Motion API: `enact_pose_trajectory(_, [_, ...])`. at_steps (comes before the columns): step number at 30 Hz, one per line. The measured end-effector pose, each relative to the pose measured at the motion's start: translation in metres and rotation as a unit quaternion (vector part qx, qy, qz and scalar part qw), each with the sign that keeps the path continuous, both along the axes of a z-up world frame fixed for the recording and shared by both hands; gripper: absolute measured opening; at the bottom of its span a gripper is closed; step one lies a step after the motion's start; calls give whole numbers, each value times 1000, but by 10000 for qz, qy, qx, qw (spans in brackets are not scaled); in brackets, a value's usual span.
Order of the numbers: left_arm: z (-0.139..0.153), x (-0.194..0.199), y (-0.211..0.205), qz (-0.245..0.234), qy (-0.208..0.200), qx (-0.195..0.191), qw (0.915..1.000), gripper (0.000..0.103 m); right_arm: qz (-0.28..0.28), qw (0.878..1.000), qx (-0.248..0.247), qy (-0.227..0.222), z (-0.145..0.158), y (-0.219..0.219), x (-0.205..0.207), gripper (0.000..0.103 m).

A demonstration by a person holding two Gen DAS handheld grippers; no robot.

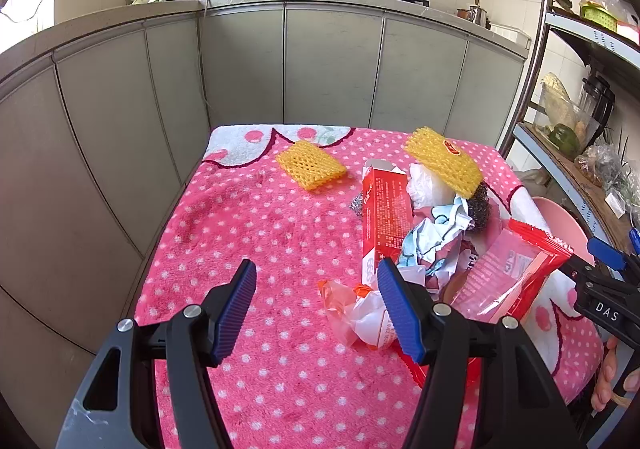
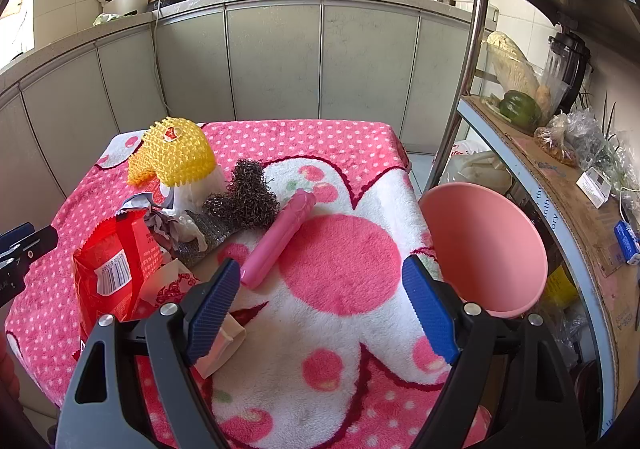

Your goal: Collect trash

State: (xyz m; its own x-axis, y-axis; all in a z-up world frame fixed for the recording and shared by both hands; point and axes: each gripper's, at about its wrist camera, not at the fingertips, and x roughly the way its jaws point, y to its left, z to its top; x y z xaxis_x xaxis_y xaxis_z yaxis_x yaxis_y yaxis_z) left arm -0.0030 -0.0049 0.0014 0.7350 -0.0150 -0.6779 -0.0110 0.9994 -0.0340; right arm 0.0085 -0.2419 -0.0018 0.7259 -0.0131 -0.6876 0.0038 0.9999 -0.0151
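Two grippers above a pink dotted blanket [image 1: 280,249], both spread wide and holding nothing: left gripper [image 1: 318,307] over bare cloth just left of a crumpled clear-and-orange wrapper [image 1: 352,313], right gripper [image 2: 320,307] over the white flower patch, near a pink tube [image 2: 276,245]. Trash heaped mid-table: red box [image 1: 384,217], red snack bag [image 1: 508,277], crumpled paper [image 1: 436,237], steel scourer [image 2: 248,197], yellow foam net [image 2: 176,153]. Second yellow foam net [image 1: 310,165] lying apart, farther back. Pink bowl [image 2: 492,249] at the table's right edge.
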Motion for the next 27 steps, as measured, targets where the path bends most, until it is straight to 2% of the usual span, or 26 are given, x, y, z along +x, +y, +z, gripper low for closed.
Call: enact_pose_trajectory(27, [0, -1, 1, -29, -8, -64, 10000, 63, 5, 10000, -17, -8, 0, 1, -1, 84])
